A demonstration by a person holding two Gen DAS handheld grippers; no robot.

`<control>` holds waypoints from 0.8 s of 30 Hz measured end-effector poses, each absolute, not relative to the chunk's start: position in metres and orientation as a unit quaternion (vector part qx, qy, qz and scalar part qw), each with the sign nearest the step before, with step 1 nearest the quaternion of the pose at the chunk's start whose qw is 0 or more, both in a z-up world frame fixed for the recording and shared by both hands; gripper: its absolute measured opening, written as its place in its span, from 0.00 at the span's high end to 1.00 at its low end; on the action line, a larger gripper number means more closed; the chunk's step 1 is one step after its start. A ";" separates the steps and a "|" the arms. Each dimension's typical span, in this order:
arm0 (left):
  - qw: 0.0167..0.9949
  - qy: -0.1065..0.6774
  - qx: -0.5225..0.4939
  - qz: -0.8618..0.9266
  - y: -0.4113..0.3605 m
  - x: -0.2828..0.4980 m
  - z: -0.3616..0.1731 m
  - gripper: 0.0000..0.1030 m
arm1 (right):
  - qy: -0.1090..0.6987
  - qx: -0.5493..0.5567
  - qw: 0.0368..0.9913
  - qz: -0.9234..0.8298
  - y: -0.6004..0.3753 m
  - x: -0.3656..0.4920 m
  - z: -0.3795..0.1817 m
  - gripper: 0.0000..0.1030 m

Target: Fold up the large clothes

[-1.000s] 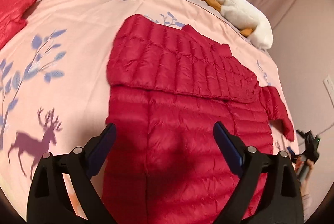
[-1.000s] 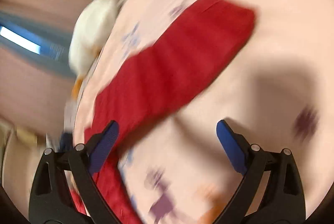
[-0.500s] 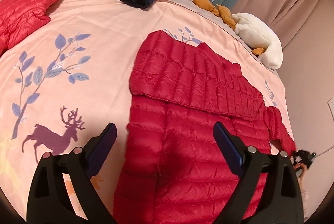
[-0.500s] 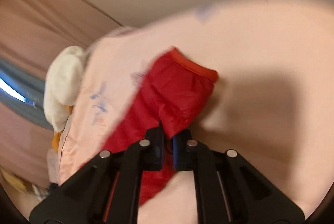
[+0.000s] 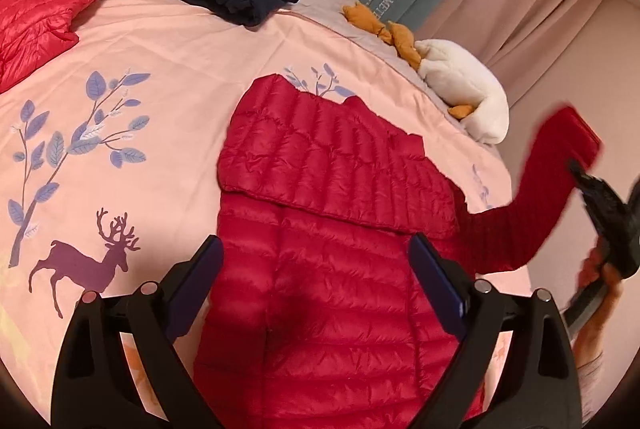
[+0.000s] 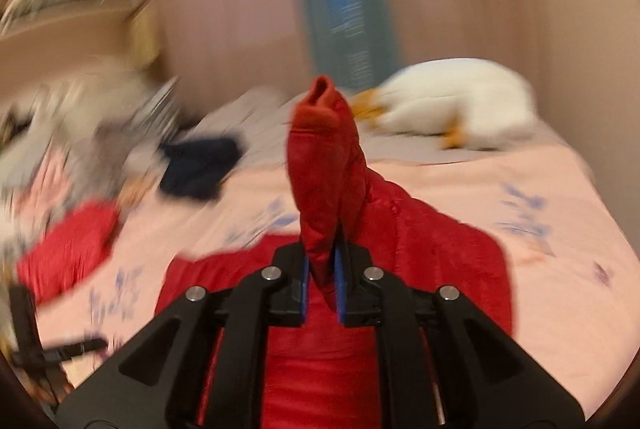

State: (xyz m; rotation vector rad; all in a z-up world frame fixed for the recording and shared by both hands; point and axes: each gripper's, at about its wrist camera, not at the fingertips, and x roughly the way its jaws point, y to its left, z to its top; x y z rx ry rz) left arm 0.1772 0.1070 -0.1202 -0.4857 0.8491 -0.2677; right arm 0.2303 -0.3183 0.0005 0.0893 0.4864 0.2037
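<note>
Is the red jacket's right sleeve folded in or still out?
Out. The right hand-held gripper is shut on the sleeve, holding it in the air beside the jacket; not yet laid across.

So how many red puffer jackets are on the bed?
2. One red quilted puffer jacket lies spread mid-bed, its sleeve lifted; another red quilted jacket sits bunched at the far left. The clothes pile may hide others.

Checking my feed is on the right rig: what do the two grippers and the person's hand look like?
Both match: the left gripper and right gripper have matte black plastic V-shaped arms with triangular cut-outs, round silver bolt heads at the pivots, and flat dark blue pads lining the jaws. No cables or markings show. Of the person, only a hand on the right gripper's black handle appears; its sleeve is too blurred to describe.
</note>
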 end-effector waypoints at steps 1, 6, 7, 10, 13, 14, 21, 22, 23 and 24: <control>0.875 0.404 -0.235 -0.126 0.109 0.177 -0.120 0.09 | 0.251 0.016 0.961 0.112 -0.286 0.232 -0.011 0.86; 0.870 0.414 -0.244 -0.106 0.119 0.183 -0.131 0.09 | 0.332 -0.074 0.922 0.186 -0.180 0.232 -0.090 0.36; 0.869 0.418 -0.245 -0.103 0.121 0.185 -0.135 0.09 | 0.349 -0.074 0.911 0.206 -0.175 0.228 -0.102 0.36; 0.869 0.423 -0.237 -0.100 0.124 0.190 -0.140 0.09 | 0.365 -0.059 0.901 0.228 -0.192 0.214 -0.112 0.37; 0.873 0.425 -0.211 -0.110 0.111 0.206 -0.139 0.09 | 0.354 -0.012 0.910 0.214 -0.247 0.210 -0.102 0.36; 0.876 0.423 -0.199 -0.118 0.101 0.215 -0.137 0.09 | 0.350 -0.003 0.916 0.195 -0.265 0.210 -0.095 0.36; 0.889 0.407 -0.112 -0.179 0.006 0.285 -0.122 0.30 | 0.374 0.090 0.921 0.059 -0.371 0.267 -0.112 0.53; 0.888 0.410 -0.105 -0.179 -0.002 0.292 -0.124 0.37 | 0.383 0.097 0.917 0.051 -0.377 0.274 -0.121 0.55; 0.887 0.418 -0.091 -0.174 -0.013 0.300 -0.130 0.47 | 0.390 0.101 0.914 0.050 -0.382 0.276 -0.127 0.55; 0.886 0.425 -0.078 -0.166 -0.021 0.307 -0.138 0.49 | 0.400 0.102 0.910 0.050 -0.382 0.279 -0.136 0.55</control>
